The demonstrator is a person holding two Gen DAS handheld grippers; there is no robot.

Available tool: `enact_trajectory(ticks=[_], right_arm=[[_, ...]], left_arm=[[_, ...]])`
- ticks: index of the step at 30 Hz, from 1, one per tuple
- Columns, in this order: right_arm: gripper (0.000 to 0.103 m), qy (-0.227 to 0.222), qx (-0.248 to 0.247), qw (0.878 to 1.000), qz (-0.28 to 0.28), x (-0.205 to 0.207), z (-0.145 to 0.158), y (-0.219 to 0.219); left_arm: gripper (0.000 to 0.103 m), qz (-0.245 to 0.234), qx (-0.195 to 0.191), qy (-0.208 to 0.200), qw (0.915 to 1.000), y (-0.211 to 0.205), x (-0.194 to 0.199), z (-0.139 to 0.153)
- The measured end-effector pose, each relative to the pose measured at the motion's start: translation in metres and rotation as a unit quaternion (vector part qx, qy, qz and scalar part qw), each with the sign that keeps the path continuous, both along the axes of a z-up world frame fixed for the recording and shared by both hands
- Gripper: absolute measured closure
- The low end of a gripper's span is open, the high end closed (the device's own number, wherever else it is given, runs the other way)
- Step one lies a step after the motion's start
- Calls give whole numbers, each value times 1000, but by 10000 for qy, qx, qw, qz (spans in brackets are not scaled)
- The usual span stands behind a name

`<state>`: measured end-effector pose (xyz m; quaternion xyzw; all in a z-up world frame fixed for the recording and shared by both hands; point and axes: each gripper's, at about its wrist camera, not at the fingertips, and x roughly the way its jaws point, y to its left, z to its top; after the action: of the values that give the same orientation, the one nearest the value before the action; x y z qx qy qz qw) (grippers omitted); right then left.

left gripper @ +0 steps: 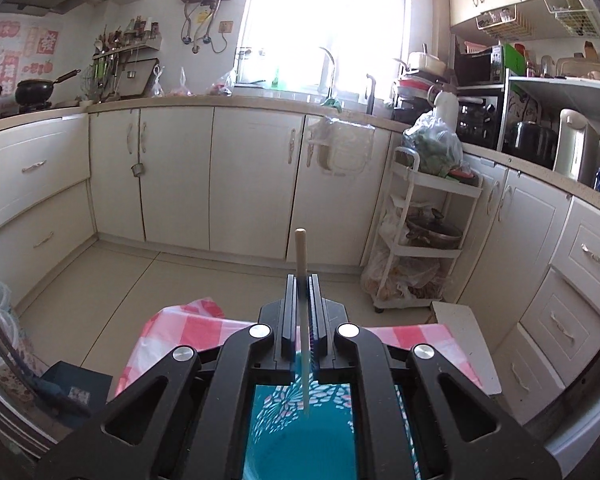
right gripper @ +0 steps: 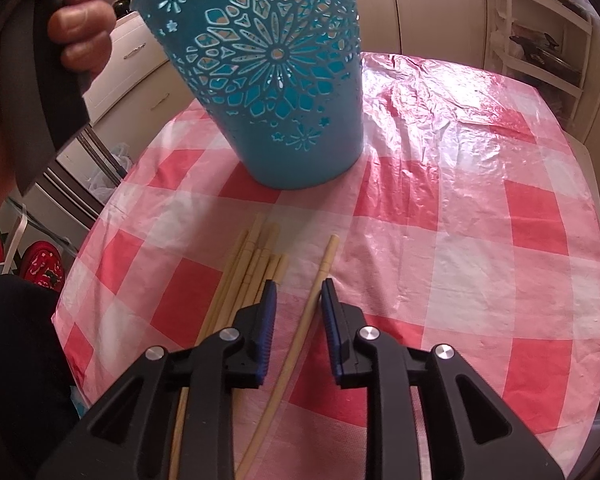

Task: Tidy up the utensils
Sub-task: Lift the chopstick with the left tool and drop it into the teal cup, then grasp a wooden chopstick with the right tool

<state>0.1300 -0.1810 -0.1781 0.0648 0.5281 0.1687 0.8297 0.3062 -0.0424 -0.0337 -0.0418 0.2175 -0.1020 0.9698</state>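
Black linkage fills the foreground of both wrist views. On the left gripper (left gripper: pixel 301 312) the jaws are clenched on a single chopstick (left gripper: pixel 301 256), whose blunt end stands up past the fingertips while its thin end points down over the mouth of the teal holder (left gripper: pixel 300 432) directly beneath. The right gripper (right gripper: pixel 299 312) has its jaws released and parted, straddling a lone chopstick (right gripper: pixel 312 300) lying on the red-checked worktop (right gripper: pixel 480 240), with the remaining bundle of chopsticks (right gripper: pixel 256 264) just to its left and the holder standing beyond them. Judging by this, the step in hand is dropping the held stick into the holder: keep the tip inside the rim, bring the stick closer to upright, and let go only once it is well inside, so it neither snags the cut-out pattern nor tips the light holder.
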Motion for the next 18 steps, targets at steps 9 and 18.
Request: enact_trajectory(ticks=[9,18], right_arm=[[86,-74,-153,9998,102,-2,0,1],[91,-78,-783,9965,293,-3,2,13]], left_arm=[[41,338,120,327,9988,41,-46,-3],[22,636,71,257,9976,105,-97,-21]])
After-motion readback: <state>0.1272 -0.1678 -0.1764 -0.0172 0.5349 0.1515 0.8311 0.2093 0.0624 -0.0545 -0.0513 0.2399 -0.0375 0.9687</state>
